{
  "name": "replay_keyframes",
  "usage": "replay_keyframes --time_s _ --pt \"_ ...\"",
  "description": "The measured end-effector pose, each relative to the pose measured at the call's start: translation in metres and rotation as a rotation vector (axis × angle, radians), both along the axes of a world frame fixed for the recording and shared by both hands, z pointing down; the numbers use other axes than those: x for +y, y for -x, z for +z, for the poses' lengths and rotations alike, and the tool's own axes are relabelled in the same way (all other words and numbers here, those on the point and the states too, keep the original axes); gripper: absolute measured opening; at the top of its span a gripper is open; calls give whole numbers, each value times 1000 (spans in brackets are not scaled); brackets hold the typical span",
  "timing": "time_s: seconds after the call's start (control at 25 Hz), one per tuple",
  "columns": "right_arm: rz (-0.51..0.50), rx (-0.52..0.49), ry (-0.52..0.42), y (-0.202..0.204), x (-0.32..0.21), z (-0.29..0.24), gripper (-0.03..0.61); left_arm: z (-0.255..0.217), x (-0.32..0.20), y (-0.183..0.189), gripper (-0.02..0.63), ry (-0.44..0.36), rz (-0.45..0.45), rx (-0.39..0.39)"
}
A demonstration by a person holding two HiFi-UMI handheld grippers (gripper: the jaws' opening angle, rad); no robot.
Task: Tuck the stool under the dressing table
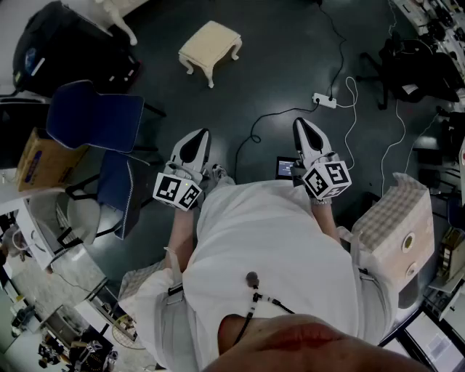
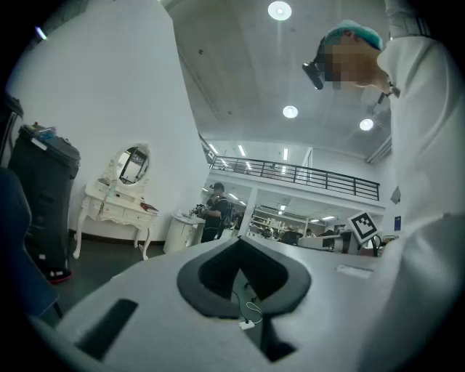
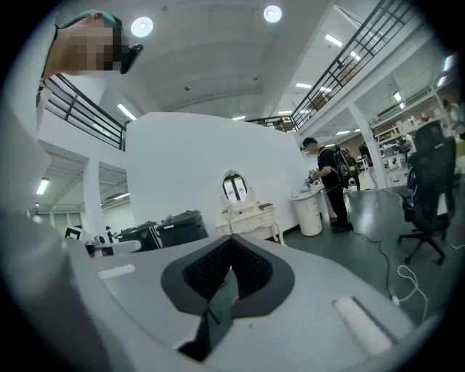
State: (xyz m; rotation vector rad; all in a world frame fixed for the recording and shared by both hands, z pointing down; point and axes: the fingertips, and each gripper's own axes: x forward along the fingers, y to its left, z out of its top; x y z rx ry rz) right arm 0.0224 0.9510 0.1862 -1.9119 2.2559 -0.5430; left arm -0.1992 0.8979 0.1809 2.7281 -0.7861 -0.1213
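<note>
A cream stool (image 1: 211, 47) with curved legs stands on the dark floor ahead of me, well apart from both grippers. Only a white carved leg of the dressing table (image 1: 120, 18) shows at the top left of the head view. The whole dressing table (image 2: 120, 203) with its oval mirror stands against the white wall, and the right gripper view also shows this dressing table (image 3: 247, 211). My left gripper (image 1: 197, 138) (image 2: 238, 243) is shut and empty, held level at waist height. My right gripper (image 1: 304, 127) (image 3: 231, 243) is likewise shut with nothing in it.
A blue chair (image 1: 98, 116) and a cardboard box (image 1: 40, 160) stand at my left. A power strip (image 1: 325, 100) with cables lies on the floor ahead to the right, near a black office chair (image 1: 407, 69). A person (image 2: 216, 211) stands by a white round cabinet beyond the dressing table.
</note>
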Motion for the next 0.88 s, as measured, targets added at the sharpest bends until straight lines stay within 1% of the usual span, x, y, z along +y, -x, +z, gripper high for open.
replay_keyframes --time_s 0.08,0.16,0.24,0.32,0.4,0.48,0.56,0.64,0.76,0.88 --pt "-48 0 14 -21 29 4 8 4 38 -29 6 18 -35 40" --pt "-91 7 29 -44 61 10 8 9 79 -60 6 29 -57 52" --pt "-121 6 39 -64 89 19 7 14 117 -86 7 29 -60 23" --pt "-139 -20 44 -78 111 30 8 14 149 -100 6 24 -67 -19" --pt "-160 -39 51 -86 132 37 8 11 177 -102 6 34 -106 -31" --pt "-174 -38 62 -95 151 44 8 12 199 -98 6 52 -169 -23" --pt "-175 -43 69 -100 168 50 8 17 214 -92 6 65 -230 -28" --pt "-182 -54 65 -99 187 52 8 19 228 -89 6 60 -261 -46" --pt "-199 -34 55 -97 209 45 8 14 238 -94 6 34 -248 -51" --pt "-176 -7 58 -101 215 37 8 10 237 -107 6 39 -205 -16"
